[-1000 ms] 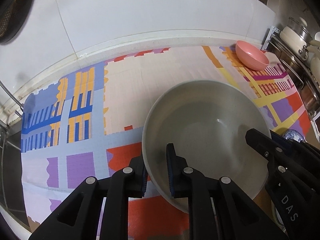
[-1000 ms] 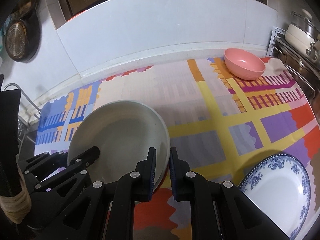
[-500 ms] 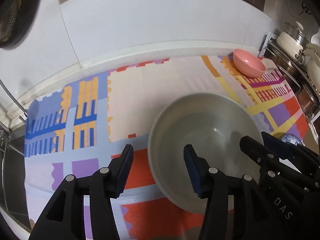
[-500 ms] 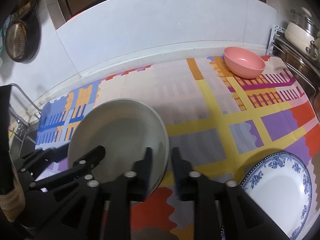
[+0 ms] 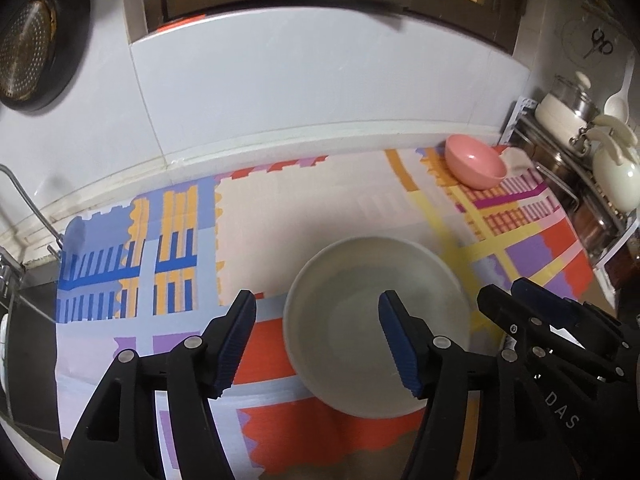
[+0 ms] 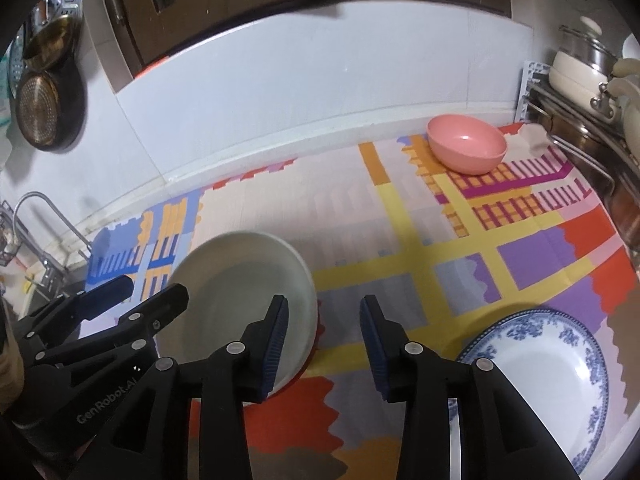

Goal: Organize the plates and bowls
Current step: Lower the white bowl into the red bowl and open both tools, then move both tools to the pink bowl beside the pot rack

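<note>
A large pale grey bowl [image 5: 352, 320] [image 6: 236, 280] rests on the colourful patterned mat [image 5: 320, 208]. My left gripper [image 5: 316, 308] hovers above the bowl's left rim; its jaws are opening and the pads do not touch the rim. My right gripper [image 6: 324, 304] straddles the bowl's right rim from above, jaws also opening, pads clear of it. Each gripper shows in the other's view: the right gripper [image 5: 502, 290], the left gripper [image 6: 152, 290]. A pink bowl [image 5: 474, 162] [image 6: 466, 144] sits at the mat's far right corner. A blue-patterned white plate [image 6: 540, 368] lies near right.
A wire rack [image 6: 580, 136] with pots and a kettle lines the right side. A sink with a tap [image 6: 44, 216] is at the left edge. Strainers [image 6: 40, 112] hang on the white tiled wall behind the counter.
Both grippers were shut on the grey bowl's rim a second ago. Their jaws have spread apart and both have lifted off; the bowl stays on the mat.
</note>
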{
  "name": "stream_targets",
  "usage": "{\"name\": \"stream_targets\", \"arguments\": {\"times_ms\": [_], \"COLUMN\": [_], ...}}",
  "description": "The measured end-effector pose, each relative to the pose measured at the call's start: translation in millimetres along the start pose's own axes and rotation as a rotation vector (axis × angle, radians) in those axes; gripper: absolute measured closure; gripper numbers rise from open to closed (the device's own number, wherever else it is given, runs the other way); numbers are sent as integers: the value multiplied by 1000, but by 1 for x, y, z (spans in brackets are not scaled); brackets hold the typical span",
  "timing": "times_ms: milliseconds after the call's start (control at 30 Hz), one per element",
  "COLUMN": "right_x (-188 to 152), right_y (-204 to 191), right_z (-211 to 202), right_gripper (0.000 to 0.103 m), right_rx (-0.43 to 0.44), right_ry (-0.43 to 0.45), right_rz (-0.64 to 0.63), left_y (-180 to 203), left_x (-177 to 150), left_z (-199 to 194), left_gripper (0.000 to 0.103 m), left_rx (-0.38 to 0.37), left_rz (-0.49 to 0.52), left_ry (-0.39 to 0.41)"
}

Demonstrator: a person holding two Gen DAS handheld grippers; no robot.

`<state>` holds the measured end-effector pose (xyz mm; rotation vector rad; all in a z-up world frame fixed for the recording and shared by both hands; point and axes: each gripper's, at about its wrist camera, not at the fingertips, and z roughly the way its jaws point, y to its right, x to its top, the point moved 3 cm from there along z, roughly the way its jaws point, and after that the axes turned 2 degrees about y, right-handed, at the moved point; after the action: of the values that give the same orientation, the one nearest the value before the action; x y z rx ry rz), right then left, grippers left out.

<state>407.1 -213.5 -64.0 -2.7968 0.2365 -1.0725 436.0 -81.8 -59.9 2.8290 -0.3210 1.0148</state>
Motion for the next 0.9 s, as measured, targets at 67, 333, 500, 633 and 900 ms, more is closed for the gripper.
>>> {"name": "stream_targets", "arguments": {"times_ms": [67,333,500,633,900], "right_x": [4,21,30,39,65], "right_y": [3,26,43,61,94], "right_z": [-5,-30,-43,-50,-58], "right_gripper": [64,61,61,61,61], "right_rx": [-1,-14,-28,-46,-86], "right_ry": [9,65,98,119,157], "right_rz": [2,17,28,35,44], "left_y": [5,35,57,75,109], "left_x": [4,22,35,49,83], "left_z": [-5,-21,-25,-25,-19], "left_gripper": [38,33,26,24,22], "left_rx": [0,-43,-66,-87,-81], "left_rz": [3,44,76,103,204], "left_ry": [12,47,70,86,111]}}
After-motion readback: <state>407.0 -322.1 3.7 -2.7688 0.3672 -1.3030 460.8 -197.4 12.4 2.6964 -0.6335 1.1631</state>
